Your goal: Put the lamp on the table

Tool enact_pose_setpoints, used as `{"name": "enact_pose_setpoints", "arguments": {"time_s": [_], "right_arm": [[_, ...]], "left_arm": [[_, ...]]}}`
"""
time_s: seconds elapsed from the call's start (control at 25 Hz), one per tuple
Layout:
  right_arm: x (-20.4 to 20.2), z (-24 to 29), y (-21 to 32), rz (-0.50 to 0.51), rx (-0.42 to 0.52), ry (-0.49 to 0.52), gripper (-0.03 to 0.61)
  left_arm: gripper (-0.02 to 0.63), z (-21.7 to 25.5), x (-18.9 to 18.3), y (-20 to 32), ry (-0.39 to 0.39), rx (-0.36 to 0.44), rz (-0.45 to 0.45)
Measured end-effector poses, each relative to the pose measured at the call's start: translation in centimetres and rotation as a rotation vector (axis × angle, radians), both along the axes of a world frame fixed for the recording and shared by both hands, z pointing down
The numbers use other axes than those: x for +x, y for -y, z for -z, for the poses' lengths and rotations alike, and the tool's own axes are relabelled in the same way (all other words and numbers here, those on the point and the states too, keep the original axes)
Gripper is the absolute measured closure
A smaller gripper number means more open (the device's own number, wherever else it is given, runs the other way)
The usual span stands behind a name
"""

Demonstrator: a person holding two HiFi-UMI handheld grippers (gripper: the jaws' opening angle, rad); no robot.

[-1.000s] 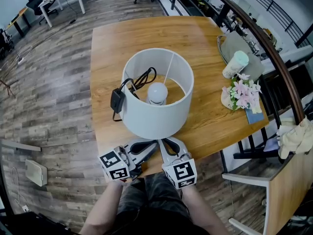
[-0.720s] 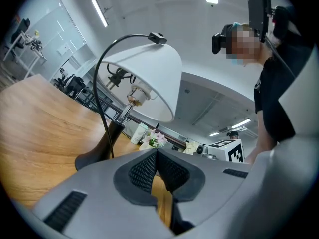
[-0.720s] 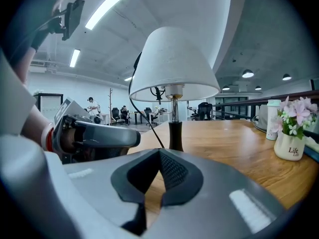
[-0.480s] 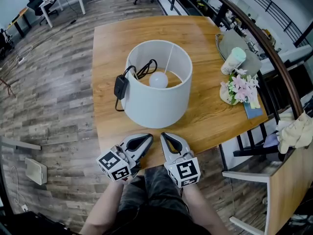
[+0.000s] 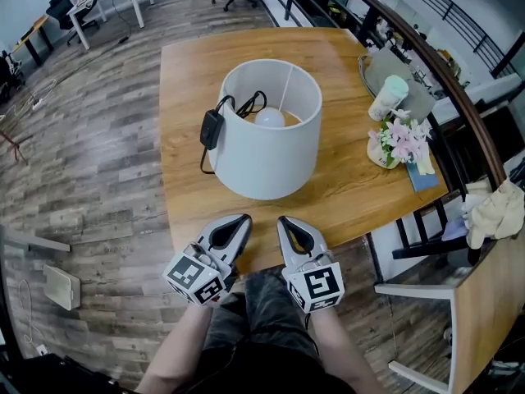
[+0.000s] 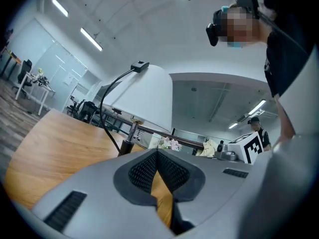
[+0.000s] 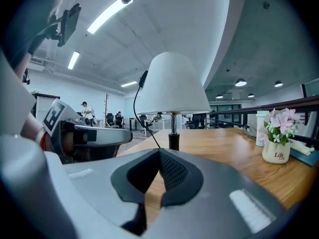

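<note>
The lamp stands upright on the wooden table, its white drum shade open at the top with the bulb showing. Its black cord and plug hang over the shade's left rim. My left gripper and right gripper hover side by side at the table's near edge, clear of the shade, both shut with nothing between the jaws. In the left gripper view the lamp rises beyond the closed jaws. In the right gripper view the lamp stands ahead of the closed jaws.
At the table's right side are a vase of pink flowers, a white and green cup, a grey tray and a blue book. A chair and a dark railing flank that side. Wood floor lies to the left.
Both grippers have drawn back from under the shade's near side toward the person and risen a little. The lamp stays standing on the table.
</note>
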State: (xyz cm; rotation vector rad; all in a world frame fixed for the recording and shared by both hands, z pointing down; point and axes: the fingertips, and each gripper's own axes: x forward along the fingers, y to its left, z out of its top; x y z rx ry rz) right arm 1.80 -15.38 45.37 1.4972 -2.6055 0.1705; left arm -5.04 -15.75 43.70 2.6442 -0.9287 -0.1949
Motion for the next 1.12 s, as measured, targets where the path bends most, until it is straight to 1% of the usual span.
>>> {"name": "enact_pose_setpoints", "arguments": {"time_s": [0.2, 0.4, 0.52, 0.76, 1.12], "right_arm": [[0.0, 1.2, -0.8, -0.011, 0.029, 0.008, 0.571], [-0.5, 2.4, -1.6, -0.006, 0.069, 0.012, 0.571], [-0.7, 3.2, -2.3, -0.005, 0.094, 0.018, 0.571], [-1.0, 3.8, -3.4, -0.012, 0.115, 0.037, 0.572], [-1.5, 4.4, -5.0, 0.038, 0.119, 0.023, 0.572]], "left_arm": [[0.617, 1.0, -0.5, -0.4, 0.059, 0.052, 0.061], [0.617, 1.8, -1.5, -0.8, 0.137, 0.103, 0.129], [0.617, 2.1, -1.9, -1.3, 0.168, 0.117, 0.164], [0.617, 2.2, -2.4, -2.3, 0.189, 0.12, 0.205], [0.617, 3.8, -2.7, -3.6, 0.19, 0.134, 0.252]]}}
